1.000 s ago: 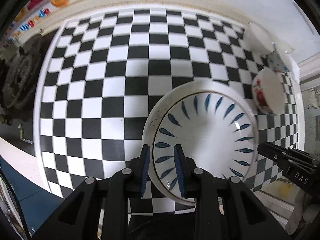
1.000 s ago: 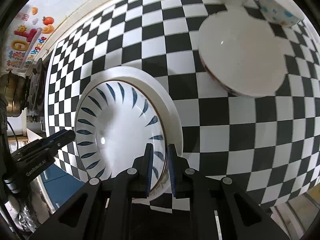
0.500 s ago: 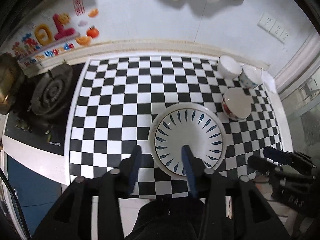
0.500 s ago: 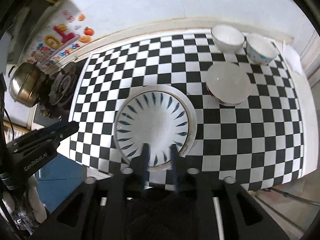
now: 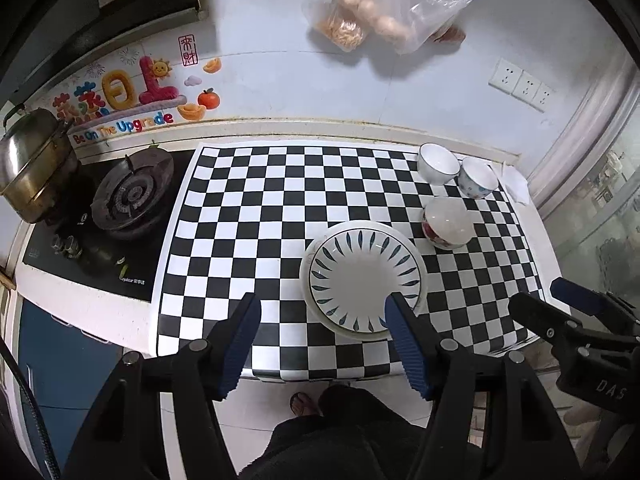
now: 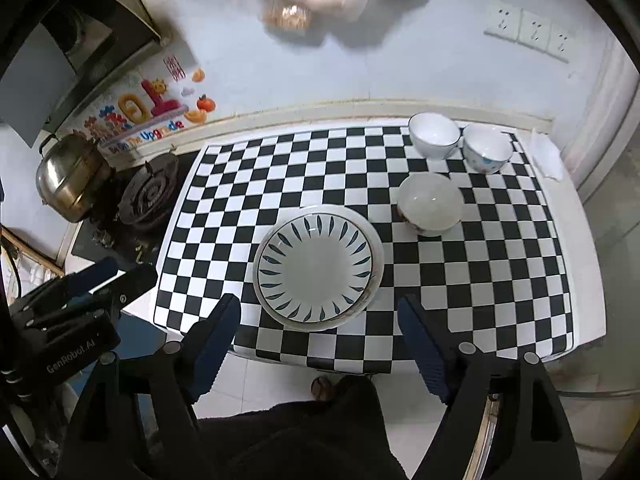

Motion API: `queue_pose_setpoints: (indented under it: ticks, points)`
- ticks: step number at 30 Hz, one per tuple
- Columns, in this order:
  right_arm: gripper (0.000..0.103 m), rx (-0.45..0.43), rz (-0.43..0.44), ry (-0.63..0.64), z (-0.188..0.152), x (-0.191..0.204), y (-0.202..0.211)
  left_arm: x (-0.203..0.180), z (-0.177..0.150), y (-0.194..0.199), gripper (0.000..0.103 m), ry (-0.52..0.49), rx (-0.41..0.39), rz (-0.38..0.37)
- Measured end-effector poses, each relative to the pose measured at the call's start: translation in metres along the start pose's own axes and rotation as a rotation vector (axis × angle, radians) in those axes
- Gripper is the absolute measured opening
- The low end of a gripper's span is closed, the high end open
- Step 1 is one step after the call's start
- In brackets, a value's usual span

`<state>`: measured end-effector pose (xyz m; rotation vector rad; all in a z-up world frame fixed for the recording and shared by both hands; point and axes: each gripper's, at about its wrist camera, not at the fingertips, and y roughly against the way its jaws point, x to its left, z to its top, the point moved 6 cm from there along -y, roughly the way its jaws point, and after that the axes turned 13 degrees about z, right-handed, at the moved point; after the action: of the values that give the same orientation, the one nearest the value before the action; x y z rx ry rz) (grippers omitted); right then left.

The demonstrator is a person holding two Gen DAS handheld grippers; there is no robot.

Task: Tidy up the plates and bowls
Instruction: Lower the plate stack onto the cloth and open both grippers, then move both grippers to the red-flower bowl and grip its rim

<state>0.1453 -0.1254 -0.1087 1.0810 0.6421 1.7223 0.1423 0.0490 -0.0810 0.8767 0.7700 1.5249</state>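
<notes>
A: Where are the two tools, and how do their jaws stand?

B: Both hang above the near edge of the bench [image 5: 224, 216], which is covered in a black-and-white chequered sheet, and both point steeply down at it. The left tool [image 5: 324, 312] has its blue-padded jaws apart with nothing between them; they have just been opening. The right tool [image 6: 318, 314] stands wider still, also empty, its jaws likewise just opened.

A: And the plates?

B: A white round plate with dark blue leaf strokes around its rim [image 6: 316, 268] sits on top of a plain white plate [image 6: 370, 236], whose edge shows around it. The stack lies on the bench just ahead of the right tool, in line with the gap between its jaws, untouched. From the left tool it lies ahead and towards the right jaw.

A: The bowls?

B: Beyond the stack and to the right of both tools stands a white bowl with a red floral pattern outside [image 5: 446, 224]. Further ahead, by the wall, a plain white bowl [image 6: 434, 134] and a white bowl with blue spots [image 6: 488, 152] stand side by side.

A: Anything left of the tools?

B: A black gas burner [image 5: 130, 196] and a lidded steel pot [image 5: 34, 160].
</notes>
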Motion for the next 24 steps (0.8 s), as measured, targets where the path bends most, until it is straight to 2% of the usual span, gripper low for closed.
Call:
queue_pose_setpoints:
  ticks: [10, 17, 21, 24]
  points:
    - [0.085, -0.069, -0.019, 0.015, -0.008, 0.012, 0.04, -0.002, -0.009, 0.028, 0.062, -0.009, -0.037, -0.022]
    - [0.085, -0.073, -0.014, 0.009, -0.01, 0.014, 0.046, -0.004, -0.009, 0.031, 0.062, -0.003, -0.041, -0.032]
    - [0.088, -0.107, 0.007, -0.015, -0.009, 0.007, 0.05, -0.009, 0.003, 0.026, 0.062, 0.006, -0.048, -0.045]
    - [0.092, -0.16, -0.011, -0.022, 0.0, -0.015, 0.051, -0.016, 0.02, 0.012, 0.062, 0.018, -0.052, -0.049]
